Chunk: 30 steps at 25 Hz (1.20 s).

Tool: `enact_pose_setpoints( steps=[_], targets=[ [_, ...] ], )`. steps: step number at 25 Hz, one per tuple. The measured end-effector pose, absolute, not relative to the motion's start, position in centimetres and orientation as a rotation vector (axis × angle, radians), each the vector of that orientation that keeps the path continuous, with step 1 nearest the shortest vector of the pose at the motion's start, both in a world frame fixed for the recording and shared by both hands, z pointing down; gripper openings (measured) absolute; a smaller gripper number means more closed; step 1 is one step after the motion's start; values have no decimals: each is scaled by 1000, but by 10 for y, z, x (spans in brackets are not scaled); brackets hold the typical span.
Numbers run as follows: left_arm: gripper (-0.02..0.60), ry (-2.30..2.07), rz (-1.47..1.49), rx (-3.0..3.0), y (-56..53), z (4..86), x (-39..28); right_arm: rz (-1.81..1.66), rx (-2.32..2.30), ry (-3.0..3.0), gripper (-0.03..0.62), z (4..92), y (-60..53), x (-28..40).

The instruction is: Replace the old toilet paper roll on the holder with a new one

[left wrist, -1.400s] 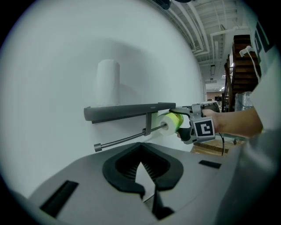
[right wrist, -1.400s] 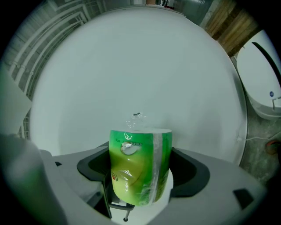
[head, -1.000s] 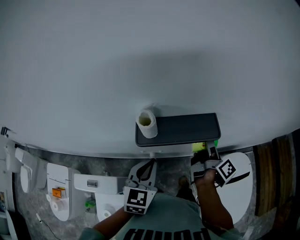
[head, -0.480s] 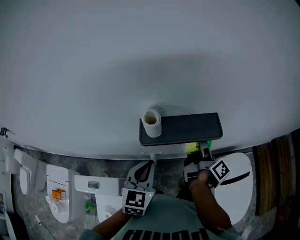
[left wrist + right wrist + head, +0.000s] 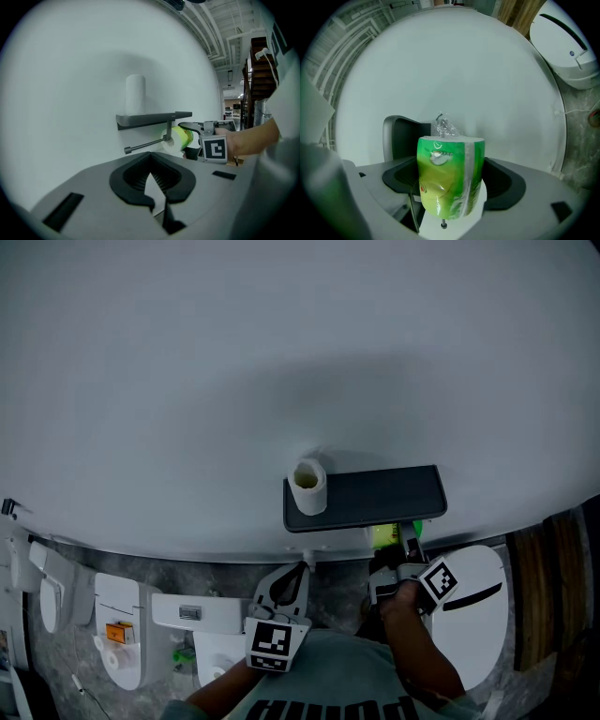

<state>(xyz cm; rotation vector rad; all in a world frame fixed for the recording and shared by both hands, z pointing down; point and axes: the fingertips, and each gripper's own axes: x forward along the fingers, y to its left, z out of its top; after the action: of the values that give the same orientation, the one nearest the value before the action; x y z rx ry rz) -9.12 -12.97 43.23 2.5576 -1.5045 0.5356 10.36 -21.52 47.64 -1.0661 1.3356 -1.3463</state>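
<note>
Under the dark shelf (image 5: 375, 498) the holder bar (image 5: 145, 145) looks bare, and a white roll (image 5: 308, 486) (the old one, I judge) stands on the shelf's left end, so removal seems done. The left gripper (image 5: 303, 569) waits below, jaws pressed together on nothing. The right gripper (image 5: 396, 540) pinches the green-wrapped new roll (image 5: 449, 176) just beside the bar's post, with threading yet to do.

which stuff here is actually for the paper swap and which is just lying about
For the job: green wrapped roll in the right tongs; white roll standing on the holder.
Just lying about: white fixtures; wooden panel.
</note>
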Motion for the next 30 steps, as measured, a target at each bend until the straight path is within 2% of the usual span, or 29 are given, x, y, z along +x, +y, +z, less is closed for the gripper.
enact_pose_setpoints(
  steps=[22,30],
  targets=[
    [5,-1458,482,2589,-123,428,-80,-1318,-1086,1461,408,478,-178,116],
    [5,-1426,423,2594,-116,431,-79,-1139,-1404,1753,405,457,-137,124]
  ],
)
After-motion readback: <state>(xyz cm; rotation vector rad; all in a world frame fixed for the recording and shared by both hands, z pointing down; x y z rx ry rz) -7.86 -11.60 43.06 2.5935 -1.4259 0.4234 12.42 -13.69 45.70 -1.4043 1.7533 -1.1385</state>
